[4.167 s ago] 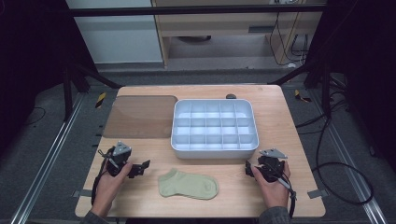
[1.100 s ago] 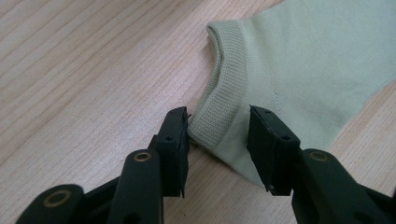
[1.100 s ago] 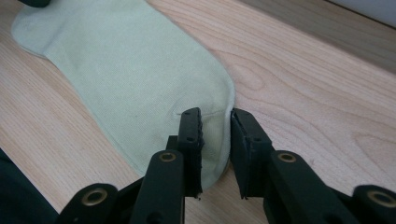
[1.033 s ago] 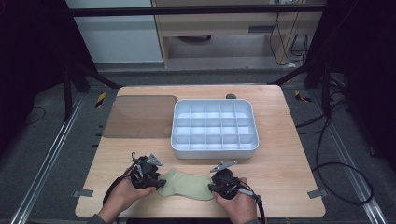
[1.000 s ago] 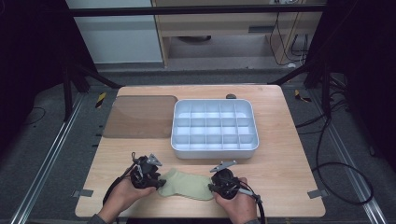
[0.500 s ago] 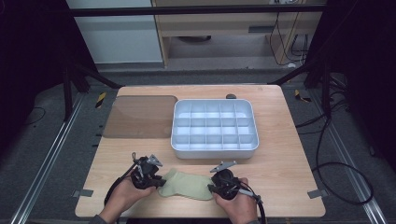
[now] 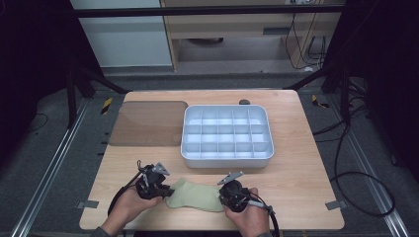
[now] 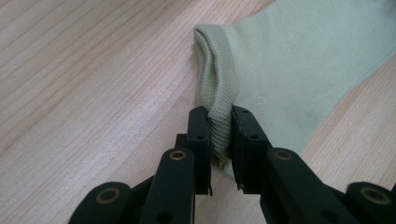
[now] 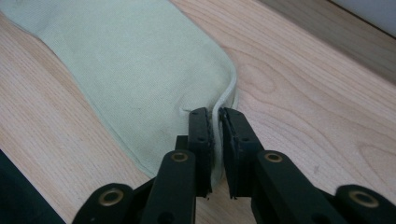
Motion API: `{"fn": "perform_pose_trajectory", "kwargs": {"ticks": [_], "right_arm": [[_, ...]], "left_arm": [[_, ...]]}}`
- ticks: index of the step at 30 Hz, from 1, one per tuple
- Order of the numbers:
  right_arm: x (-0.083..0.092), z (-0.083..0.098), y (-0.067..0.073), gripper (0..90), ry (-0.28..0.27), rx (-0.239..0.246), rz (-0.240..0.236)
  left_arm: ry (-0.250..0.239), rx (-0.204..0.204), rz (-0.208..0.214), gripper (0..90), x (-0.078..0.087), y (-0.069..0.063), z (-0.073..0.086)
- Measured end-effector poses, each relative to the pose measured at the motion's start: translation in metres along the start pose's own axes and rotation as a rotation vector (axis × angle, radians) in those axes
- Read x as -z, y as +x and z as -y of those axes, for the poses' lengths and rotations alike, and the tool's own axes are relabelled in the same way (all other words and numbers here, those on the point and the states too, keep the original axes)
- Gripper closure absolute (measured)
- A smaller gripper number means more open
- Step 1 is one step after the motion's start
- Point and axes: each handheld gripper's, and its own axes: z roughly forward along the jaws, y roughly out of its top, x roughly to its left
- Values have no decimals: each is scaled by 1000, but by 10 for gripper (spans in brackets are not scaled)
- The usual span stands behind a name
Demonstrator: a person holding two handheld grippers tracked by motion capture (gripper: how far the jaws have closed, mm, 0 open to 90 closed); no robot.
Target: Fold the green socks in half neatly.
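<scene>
A pale green sock [image 7: 195, 196] lies flat near the table's front edge. My left gripper [image 7: 167, 190] is at its left end. In the left gripper view the jaws [image 8: 219, 123] have just been closing and now pinch the ribbed cuff of the sock [image 8: 299, 60], which bunches up between the pads. My right gripper [image 7: 221, 193] is at the sock's right end. There too the jaws [image 9: 216, 122] have just been closing, and they now press on the rounded toe edge of the sock [image 9: 130, 56], lifting a thin fold.
A white tray [image 7: 226, 157] divided into several compartments stands just behind the sock. A brown mat [image 7: 148, 123] lies at the back left. A small dark object [image 7: 244, 102] sits by the table's far edge. The front edge is close beneath both hands.
Since the earliest frame both hands have moved inward from the table's sides to the two ends of the sock. Over the last second the hands have kept still.
</scene>
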Motion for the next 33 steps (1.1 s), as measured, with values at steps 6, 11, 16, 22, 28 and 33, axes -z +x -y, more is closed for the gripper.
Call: {"fn": "perform_pose_trajectory", "kwargs": {"ticks": [6, 11, 16, 22, 28, 33], "right_arm": [[1, 0, -4, 850, -5, 1, -12], [1, 0, -5, 851, -7, -6, -21], [1, 0, -5, 852, -11, -7, -25], [1, 0, -6, 853, -10, -6, -31], [1, -1, -3, 853, -9, -20, -33], [2, -3, -1, 852, -11, -22, -35]], "left_arm": [[7, -11, 5, 786, 2, 2, 1], [7, -16, 5, 785, 4, 2, -1], [7, -16, 8, 785, 7, 3, -1], [8, -12, 13, 784, 7, 4, 0], [17, -17, 12, 782, 8, 3, -1], [14, -12, 12, 778, 12, 4, -3]]}}
